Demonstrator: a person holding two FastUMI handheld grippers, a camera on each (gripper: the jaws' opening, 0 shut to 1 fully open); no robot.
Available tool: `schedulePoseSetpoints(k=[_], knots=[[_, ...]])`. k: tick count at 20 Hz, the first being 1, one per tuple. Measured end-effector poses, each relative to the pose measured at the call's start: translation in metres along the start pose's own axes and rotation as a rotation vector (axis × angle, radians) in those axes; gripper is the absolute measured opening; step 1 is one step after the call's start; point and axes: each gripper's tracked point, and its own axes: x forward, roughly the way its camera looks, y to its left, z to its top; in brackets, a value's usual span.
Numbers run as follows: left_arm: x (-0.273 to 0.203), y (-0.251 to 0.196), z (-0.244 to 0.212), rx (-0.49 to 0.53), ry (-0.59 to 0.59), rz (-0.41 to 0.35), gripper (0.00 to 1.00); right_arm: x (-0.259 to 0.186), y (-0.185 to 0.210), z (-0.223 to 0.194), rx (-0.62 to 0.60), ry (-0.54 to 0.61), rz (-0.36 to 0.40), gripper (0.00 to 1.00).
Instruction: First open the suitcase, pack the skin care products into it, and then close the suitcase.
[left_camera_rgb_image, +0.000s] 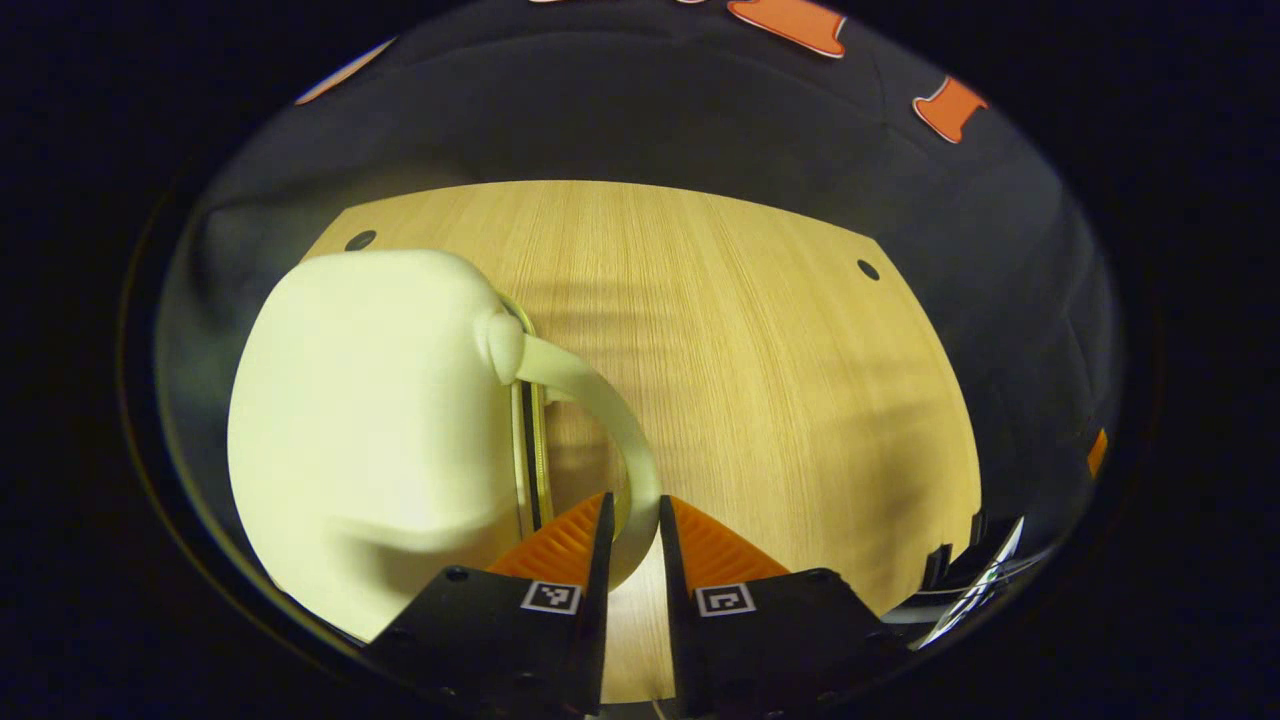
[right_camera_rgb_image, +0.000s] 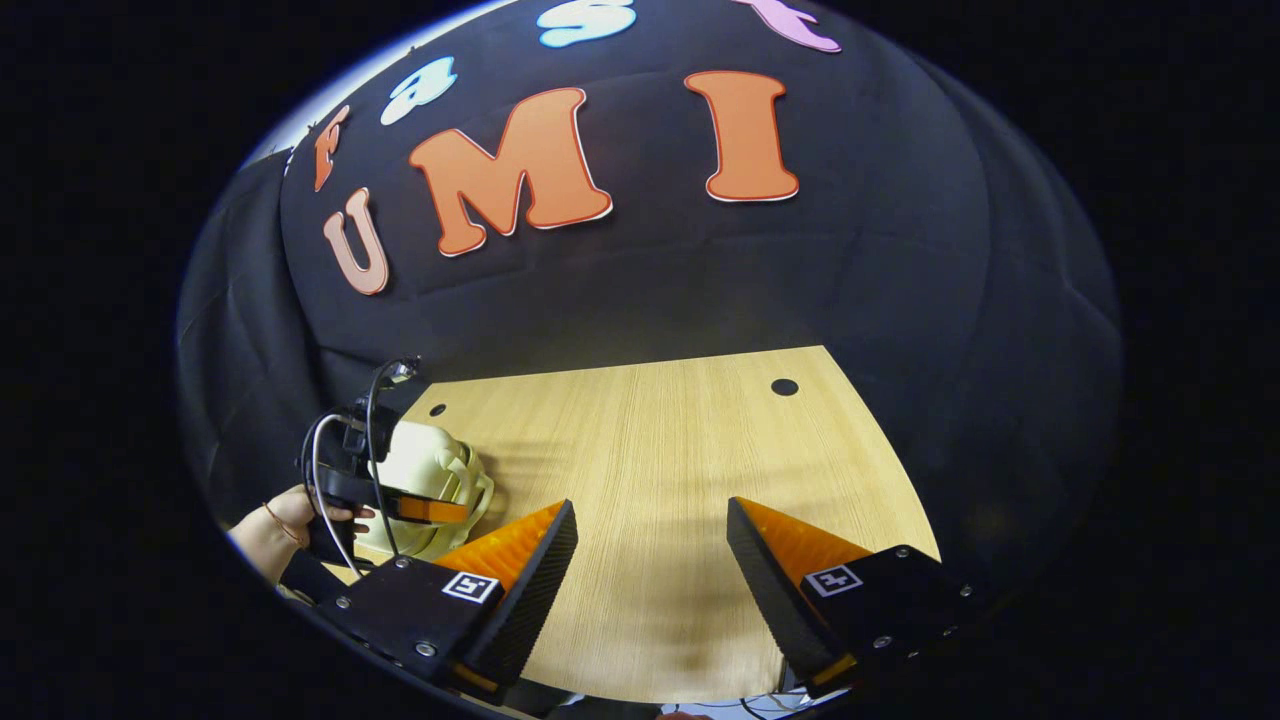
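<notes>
A small cream suitcase (left_camera_rgb_image: 370, 430) stands on the wooden table (left_camera_rgb_image: 760, 380), at the left of the left gripper view, its two halves together at the seam. Its curved cream handle (left_camera_rgb_image: 600, 400) arcs down from the top. My left gripper (left_camera_rgb_image: 633, 530) is shut on that handle, which passes between both fingers. In the right gripper view the same suitcase (right_camera_rgb_image: 425, 470) sits at the table's far left, with the left gripper (right_camera_rgb_image: 430, 510) on it and a hand (right_camera_rgb_image: 275, 525) holding that gripper. My right gripper (right_camera_rgb_image: 650, 540) hovers open over bare table (right_camera_rgb_image: 650, 440), well to the right of the suitcase.
Black cloth walls close in the table at the back and sides. Small round holes (left_camera_rgb_image: 868, 269) mark the tabletop near its far corners. Some dark gear with cables (left_camera_rgb_image: 980, 580) lies at the table's near right edge.
</notes>
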Motion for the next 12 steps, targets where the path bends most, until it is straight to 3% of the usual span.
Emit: schedulePoseSetpoints(k=[1,2,4,9,11,12], knots=[[-0.007,-0.009,0.009,-0.017,-0.012,-0.022,0.28,0.001,0.002,0.002,-0.006,-0.004,-0.001,0.96],[-0.018,-0.024,0.019,-0.038,-0.032,-0.068,0.52,0.001,0.004,0.003,-0.015,-0.008,0.002,0.96],[-0.047,-0.044,0.049,-0.055,-0.109,-0.085,1.0,0.003,0.013,0.008,-0.025,-0.017,0.004,0.96],[-0.162,-0.091,0.182,0.115,-0.494,-0.029,0.96,-0.001,0.039,0.036,-0.059,-0.111,-0.014,0.96],[-0.211,-0.07,0.175,0.157,-0.631,-0.018,0.96,-0.01,0.05,0.049,-0.063,-0.167,-0.022,0.96],[-0.217,-0.091,0.183,0.169,-0.694,-0.014,0.97,-0.015,0.056,0.056,-0.06,-0.196,-0.024,0.96]])
